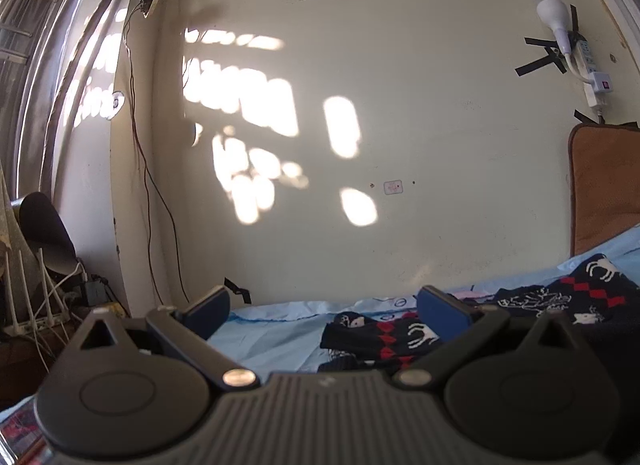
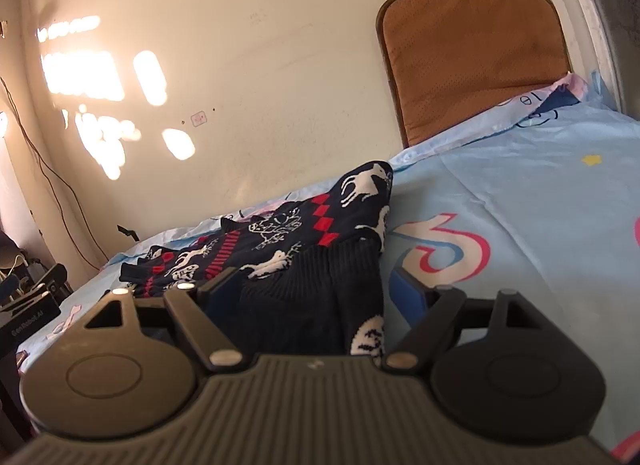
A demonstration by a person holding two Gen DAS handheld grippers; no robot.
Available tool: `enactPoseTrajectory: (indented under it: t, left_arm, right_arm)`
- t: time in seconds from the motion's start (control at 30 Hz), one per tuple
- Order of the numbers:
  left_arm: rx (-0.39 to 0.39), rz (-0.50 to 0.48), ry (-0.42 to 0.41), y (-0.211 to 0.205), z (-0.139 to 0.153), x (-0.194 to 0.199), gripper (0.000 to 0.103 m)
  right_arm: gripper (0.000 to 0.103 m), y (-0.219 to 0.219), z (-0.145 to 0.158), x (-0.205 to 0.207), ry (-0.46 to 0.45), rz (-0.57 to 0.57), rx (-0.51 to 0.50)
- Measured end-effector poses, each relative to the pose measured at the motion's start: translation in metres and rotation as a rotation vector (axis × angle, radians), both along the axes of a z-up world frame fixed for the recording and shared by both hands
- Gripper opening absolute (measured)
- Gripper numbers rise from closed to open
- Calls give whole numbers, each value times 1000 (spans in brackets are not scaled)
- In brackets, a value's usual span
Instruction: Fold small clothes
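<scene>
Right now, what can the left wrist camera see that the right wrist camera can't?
Only the left wrist view shows the white lamp taped to the wall and the window. Only the right wrist view shows the yellow star on the bedsheet. Both show the dark reindeer sweater, the brown cushion and sunlit wall.

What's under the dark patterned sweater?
The sweater lies on the light blue bedsheet, which shows all around it. Whatever sits beneath the sweater itself is covered. Its ribbed hem lies between the open right gripper fingers.
</scene>
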State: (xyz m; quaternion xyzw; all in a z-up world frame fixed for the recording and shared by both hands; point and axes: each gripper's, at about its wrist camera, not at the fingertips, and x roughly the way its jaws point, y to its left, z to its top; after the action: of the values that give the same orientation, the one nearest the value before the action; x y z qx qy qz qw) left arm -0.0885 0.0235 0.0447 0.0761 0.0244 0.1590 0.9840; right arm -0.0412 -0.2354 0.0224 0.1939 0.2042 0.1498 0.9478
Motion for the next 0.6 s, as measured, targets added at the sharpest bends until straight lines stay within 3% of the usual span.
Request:
enactPoseTrajectory:
  t: [0.17,0.33,0.43,0.6]
  left_arm:
    - [-36,48,-40,6,0,-8,103]
    - [3,2,-40,-1,2,-9,103]
    - [28,9,-85,-5,2,-16,103]
    - [12,-43,-116,-3,3,-22,103]
  right_arm:
    - [84,0,0,0,3,-1,3]
    - [85,1,-1,-1,6,1,2]
    - [85,1,-1,-1,9,-4,6]
    - [86,1,-2,1,16,-5,10]
